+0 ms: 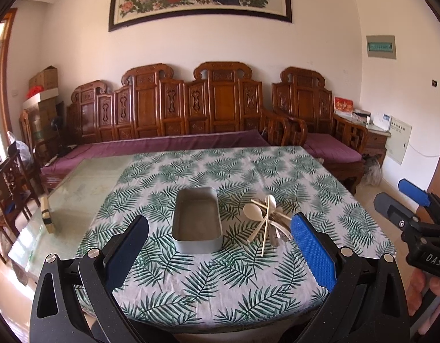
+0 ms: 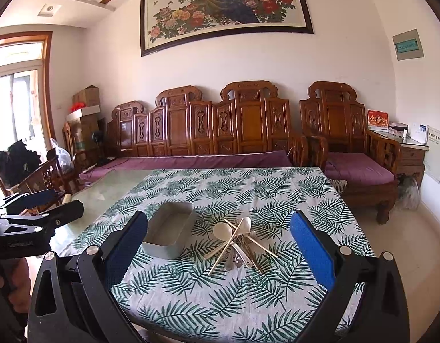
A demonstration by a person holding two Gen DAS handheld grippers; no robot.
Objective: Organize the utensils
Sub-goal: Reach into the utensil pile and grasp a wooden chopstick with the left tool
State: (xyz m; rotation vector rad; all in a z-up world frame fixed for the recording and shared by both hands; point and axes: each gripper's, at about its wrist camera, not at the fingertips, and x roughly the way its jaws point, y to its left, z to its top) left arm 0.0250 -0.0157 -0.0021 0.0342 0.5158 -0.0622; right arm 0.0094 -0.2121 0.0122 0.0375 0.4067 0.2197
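**Several loose utensils wait beside an empty tin**

Left wrist view: left tongs stand wide, holding nothing. The gray tin on the tabletop is empty.

Right wrist view: right tongs also wide. The utensil pile lies just beside the tin; the pieces look light, stiff and smooth, so take one by its handle.

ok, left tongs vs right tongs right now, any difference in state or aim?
Aim: the left tongs frame the grey tray; the right tongs frame the utensil pile.
Position: in the right wrist view the left tongs sit at the left edge, beside the table.
Shared: both are open, empty, and off the tablecloth.
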